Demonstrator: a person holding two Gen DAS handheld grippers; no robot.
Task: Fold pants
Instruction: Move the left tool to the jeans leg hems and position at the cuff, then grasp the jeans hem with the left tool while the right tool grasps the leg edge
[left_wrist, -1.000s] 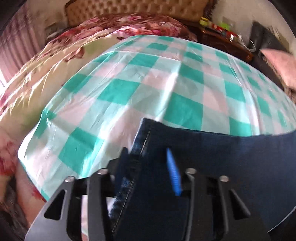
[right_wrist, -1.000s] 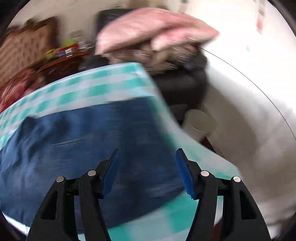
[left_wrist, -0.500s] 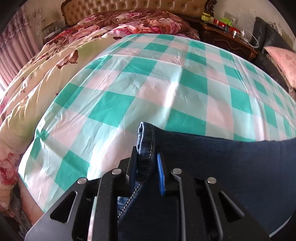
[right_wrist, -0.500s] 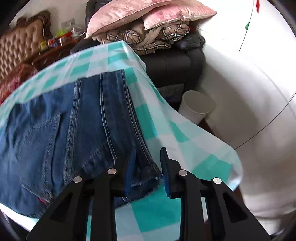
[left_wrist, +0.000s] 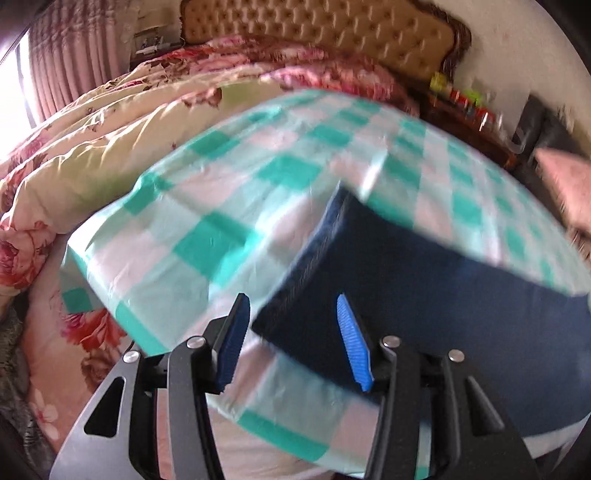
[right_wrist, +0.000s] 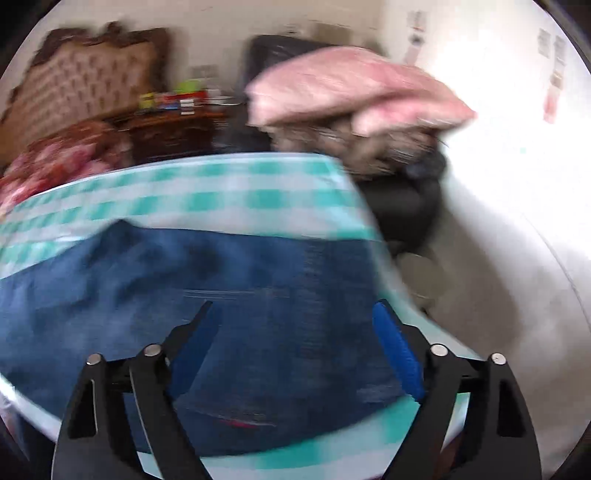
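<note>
Dark blue denim pants lie folded on a table covered with a green and white checked cloth. My left gripper is open and empty, its blue pads on either side of the pants' left folded edge and above it. In the right wrist view the pants spread across the table's near half. My right gripper is open wide and empty above the pants' right end. Both views are motion-blurred.
A bed with a floral quilt and a tufted headboard stands left of the table. A dark wooden nightstand holds small items. A black armchair piled with pink pillows stands behind the table's right end.
Both grippers were shut on the denim half a second ago. Both have opened, let go and pulled back from the pants, which now lie on the table.
</note>
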